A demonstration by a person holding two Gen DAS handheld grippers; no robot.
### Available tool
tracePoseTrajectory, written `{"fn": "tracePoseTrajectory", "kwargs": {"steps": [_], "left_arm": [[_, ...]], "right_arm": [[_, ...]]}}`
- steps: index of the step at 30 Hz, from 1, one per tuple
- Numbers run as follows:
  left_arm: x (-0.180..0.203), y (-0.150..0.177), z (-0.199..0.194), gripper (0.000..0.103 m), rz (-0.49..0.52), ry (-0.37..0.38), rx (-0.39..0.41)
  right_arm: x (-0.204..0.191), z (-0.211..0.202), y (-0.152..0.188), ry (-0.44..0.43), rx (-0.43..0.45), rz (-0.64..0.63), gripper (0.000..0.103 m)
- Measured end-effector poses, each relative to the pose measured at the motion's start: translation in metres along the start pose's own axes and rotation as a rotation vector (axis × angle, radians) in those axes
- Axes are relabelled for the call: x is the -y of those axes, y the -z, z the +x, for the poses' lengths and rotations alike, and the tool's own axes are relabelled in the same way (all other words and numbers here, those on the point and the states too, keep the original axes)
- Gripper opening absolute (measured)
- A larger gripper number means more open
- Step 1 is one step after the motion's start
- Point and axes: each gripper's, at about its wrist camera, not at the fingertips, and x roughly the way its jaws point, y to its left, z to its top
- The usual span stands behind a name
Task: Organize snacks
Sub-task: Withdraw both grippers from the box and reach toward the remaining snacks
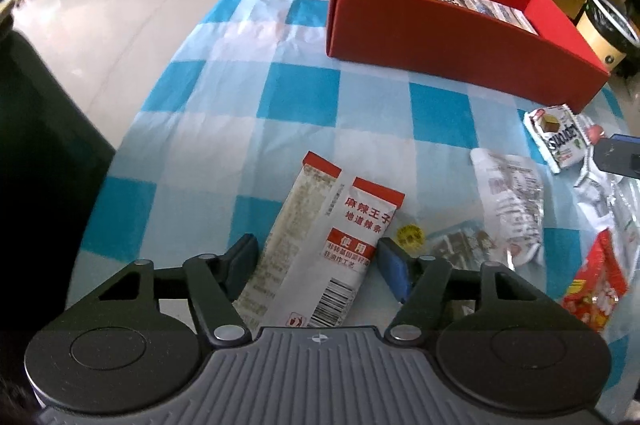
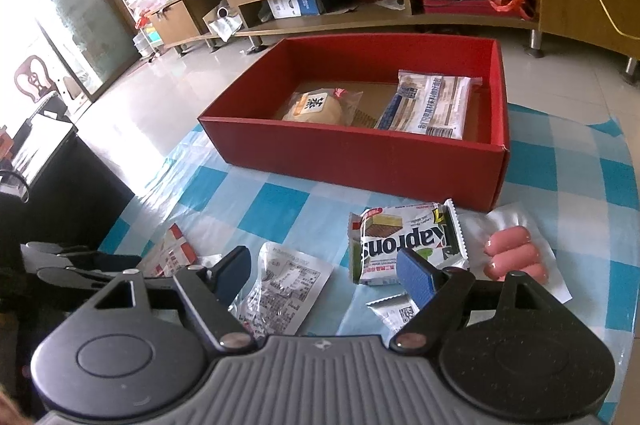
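Two flat white snack packets with red top bands [image 1: 320, 241] lie side by side on the blue-and-white checked plastic tablecloth [image 1: 288, 93], and the left gripper [image 1: 316, 261] straddles both of them, its blue-padded jaws drawn in close to their outer edges. Whether the pads already press is hard to tell; a slim gap seems to remain at each side, so I read this as the closing step of a pick, with the pair taken together because they lie touching. Beyond them stands the open red cardboard box [image 2: 360, 157], already holding a round bun in clear wrap [image 2: 316, 107] and a long white-and-blue packet [image 2: 430, 105], which is likely where the rest belong. The right gripper [image 2: 324, 277] hangs with jaws moderately apart and nothing between them, above a crinkled silver foil pouch [image 2: 284, 289], near a green-and-white wafer packet [image 2: 404, 245] and a clear pack of pink sausages [image 2: 516, 257]. Probably it waits there to take the pouch next.
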Motion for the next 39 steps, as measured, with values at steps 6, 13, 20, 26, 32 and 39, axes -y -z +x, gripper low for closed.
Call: {"fn": "tracePoseTrajectory", "kwargs": {"steps": [6,13,20,26,32,39], "left_arm": [[0.015,0.01,-0.004,0.072,0.041,-0.02,-0.015],[0.022,0.007,0.006,0.091,0.121,-0.092,0.008],[0.021,0.009,-0.003,0.065,0.09,-0.02,-0.004],[0.01,0.007,-0.019,0.062,0.023,0.032,0.028],[-0.001,0.0,-0.034,0.06,-0.058,0.098,0.061],[0.003,-0.005,-0.045,0.06,-0.061,0.149,0.09]], "right_arm": [[0.003,-0.007,0.0,0.004,0.012,0.007,0.079],[0.01,-0.007,0.004,0.023,-0.006,0.021,0.079],[0.02,-0.022,0.025,0.058,-0.013,0.094,0.079],[0.02,-0.036,0.052,0.093,-0.031,0.137,0.079],[0.023,-0.045,0.081,0.073,-0.082,0.263,0.079],[0.023,-0.03,0.109,-0.003,-0.211,0.42,0.079]]}}
